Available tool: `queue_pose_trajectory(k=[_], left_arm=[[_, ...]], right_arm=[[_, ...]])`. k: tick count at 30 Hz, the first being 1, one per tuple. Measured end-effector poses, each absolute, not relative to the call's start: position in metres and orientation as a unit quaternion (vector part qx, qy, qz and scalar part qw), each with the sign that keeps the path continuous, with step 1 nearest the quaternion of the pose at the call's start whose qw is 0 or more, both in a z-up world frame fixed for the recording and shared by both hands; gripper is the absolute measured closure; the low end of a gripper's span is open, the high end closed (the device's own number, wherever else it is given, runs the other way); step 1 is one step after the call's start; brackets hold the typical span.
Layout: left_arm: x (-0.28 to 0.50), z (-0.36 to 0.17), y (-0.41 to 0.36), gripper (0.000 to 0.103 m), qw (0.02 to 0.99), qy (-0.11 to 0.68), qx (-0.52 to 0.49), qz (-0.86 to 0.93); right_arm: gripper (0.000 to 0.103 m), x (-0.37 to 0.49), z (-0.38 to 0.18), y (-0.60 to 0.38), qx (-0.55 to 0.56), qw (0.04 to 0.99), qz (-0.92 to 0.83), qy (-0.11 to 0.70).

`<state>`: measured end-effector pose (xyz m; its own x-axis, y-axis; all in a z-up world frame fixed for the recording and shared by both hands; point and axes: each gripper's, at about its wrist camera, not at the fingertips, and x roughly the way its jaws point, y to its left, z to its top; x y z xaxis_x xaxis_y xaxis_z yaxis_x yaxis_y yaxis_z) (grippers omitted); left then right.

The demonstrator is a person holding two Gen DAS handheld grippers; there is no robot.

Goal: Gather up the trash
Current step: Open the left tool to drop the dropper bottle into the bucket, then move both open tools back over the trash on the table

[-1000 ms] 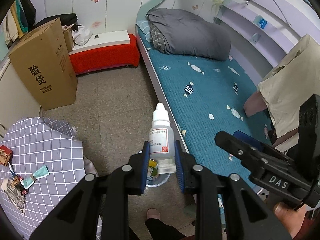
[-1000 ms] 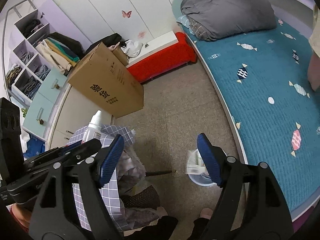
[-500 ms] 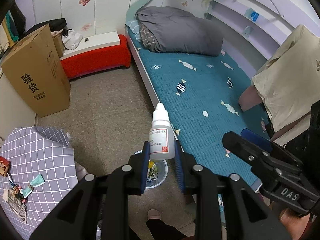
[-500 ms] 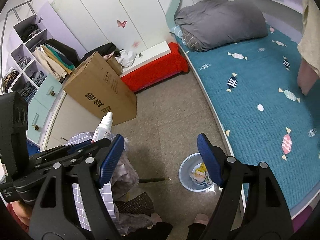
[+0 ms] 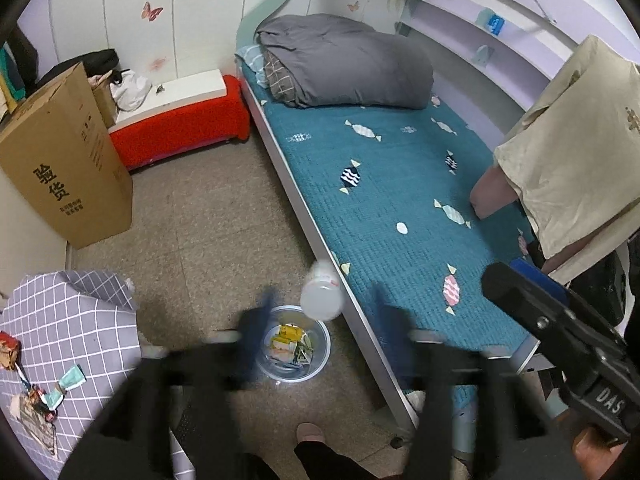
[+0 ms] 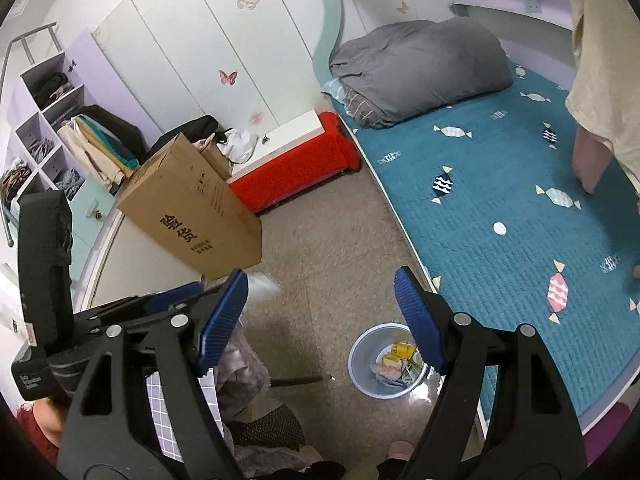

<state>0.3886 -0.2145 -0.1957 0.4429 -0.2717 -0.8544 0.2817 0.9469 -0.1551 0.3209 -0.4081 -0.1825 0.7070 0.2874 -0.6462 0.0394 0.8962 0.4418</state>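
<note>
Dropper bottle (image 5: 322,295) is seen loose and tilted between the just-opened, blurred fingers of the left gripper (image 5: 320,328), right above the bin (image 5: 295,350); right gripper (image 6: 322,320) is held spread, empty

Home bedroom: bed (image 5: 392,184) w/ duvet (image 5: 344,60), wardrobe shelves (image 6: 48,128).
</note>
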Motion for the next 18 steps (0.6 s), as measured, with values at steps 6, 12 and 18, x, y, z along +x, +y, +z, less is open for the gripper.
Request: queue_pose_trajectory(k=[6,12,18], left_arm=[[0.379,-0.191,-0.208,0.034,0.858,0.488,-0.005,-0.161],[0.361,-0.181,-0.192,0.034,0.872,0.466,-0.021,-0.149],[0.339,-0.172,-0.157,0.034,0.884,0.452,-0.043,-0.113]], right_arm=[[0.028,0.316,-0.180,-0.406,0.219,0.899,0.068,0.374],[0.028,0.311,-0.175,-0.392,0.209,0.900,0.089,0.373],[0.028,0.309,-0.170,-0.360,0.188,0.897,0.128,0.378]])
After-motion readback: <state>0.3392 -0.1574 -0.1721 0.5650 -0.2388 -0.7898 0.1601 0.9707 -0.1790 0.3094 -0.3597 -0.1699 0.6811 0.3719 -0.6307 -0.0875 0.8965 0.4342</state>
